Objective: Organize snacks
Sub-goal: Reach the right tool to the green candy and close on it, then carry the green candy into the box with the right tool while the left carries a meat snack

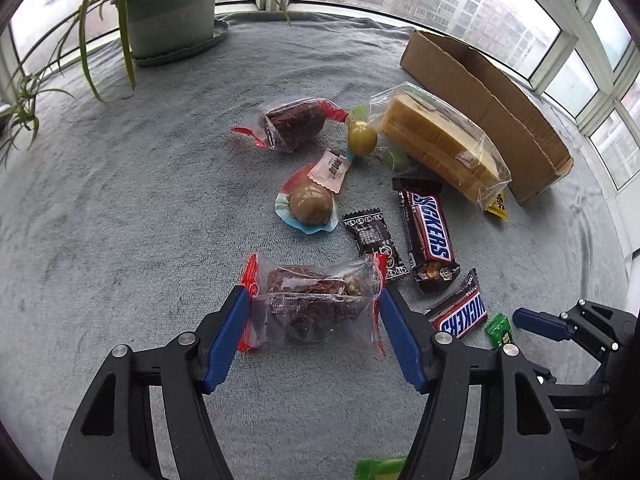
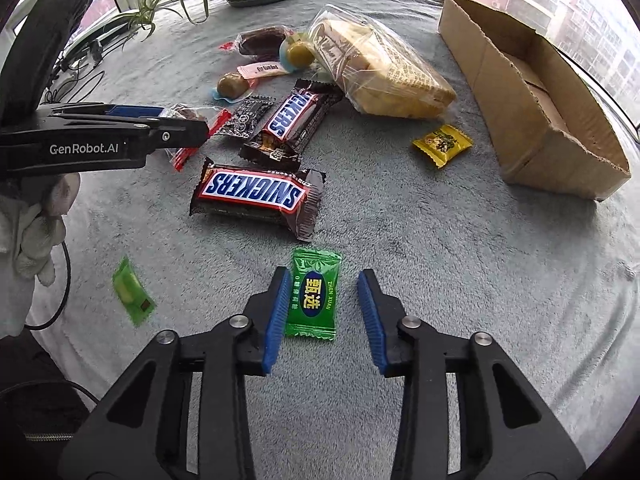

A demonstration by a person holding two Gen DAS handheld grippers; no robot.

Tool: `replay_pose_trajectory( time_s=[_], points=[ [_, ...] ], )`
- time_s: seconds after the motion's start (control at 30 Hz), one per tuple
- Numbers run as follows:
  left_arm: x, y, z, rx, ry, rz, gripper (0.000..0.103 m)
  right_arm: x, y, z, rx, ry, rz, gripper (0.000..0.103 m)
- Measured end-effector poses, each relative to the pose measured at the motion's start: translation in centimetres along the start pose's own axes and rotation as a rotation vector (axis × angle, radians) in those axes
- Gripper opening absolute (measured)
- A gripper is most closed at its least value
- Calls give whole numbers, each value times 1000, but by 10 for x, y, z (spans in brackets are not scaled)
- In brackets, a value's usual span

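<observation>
Snacks lie scattered on a grey cloth. My left gripper (image 1: 314, 300) is open, its blue pads on either side of a clear red-edged packet of dark dried fruit (image 1: 312, 304), touching its ends. My right gripper (image 2: 323, 284) is open around a green candy (image 2: 314, 298) lying flat; its left pad is close to the wrapper, its right pad apart. Two Snickers bars (image 2: 252, 196) (image 2: 294, 120) lie beyond it. An open cardboard box (image 2: 532, 92) stands at the right. The left gripper also shows in the right wrist view (image 2: 188, 128).
A bagged loaf of sliced cake (image 2: 380, 68), a yellow candy (image 2: 442, 144), a black candy (image 2: 246, 118), two wrapped eggs (image 1: 310, 204) (image 1: 362, 136), a second dark fruit packet (image 1: 292, 124) and another green candy (image 2: 132, 292) lie around. A potted plant (image 1: 172, 12) stands at the back left.
</observation>
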State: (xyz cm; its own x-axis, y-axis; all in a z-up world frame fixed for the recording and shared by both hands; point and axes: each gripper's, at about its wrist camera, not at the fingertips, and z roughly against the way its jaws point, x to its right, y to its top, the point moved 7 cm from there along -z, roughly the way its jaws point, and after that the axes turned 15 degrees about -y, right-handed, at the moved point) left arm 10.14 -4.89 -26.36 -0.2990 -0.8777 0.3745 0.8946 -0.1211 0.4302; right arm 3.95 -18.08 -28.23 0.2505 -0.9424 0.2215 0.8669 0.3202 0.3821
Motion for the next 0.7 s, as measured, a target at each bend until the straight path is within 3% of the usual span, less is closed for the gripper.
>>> replay_pose_trajectory(
  time_s=[0.07,0.4,0.7],
  points=[
    [1,0,0,2,17,-16,62,3,0,0,-1,-10,8,24],
    [-3,1,4,19,2,5,58,9,0,3,11,10,-32,22],
    [6,13,23,58,-25,-2,57,42,21,28,94,-32,-90,22]
  ],
)
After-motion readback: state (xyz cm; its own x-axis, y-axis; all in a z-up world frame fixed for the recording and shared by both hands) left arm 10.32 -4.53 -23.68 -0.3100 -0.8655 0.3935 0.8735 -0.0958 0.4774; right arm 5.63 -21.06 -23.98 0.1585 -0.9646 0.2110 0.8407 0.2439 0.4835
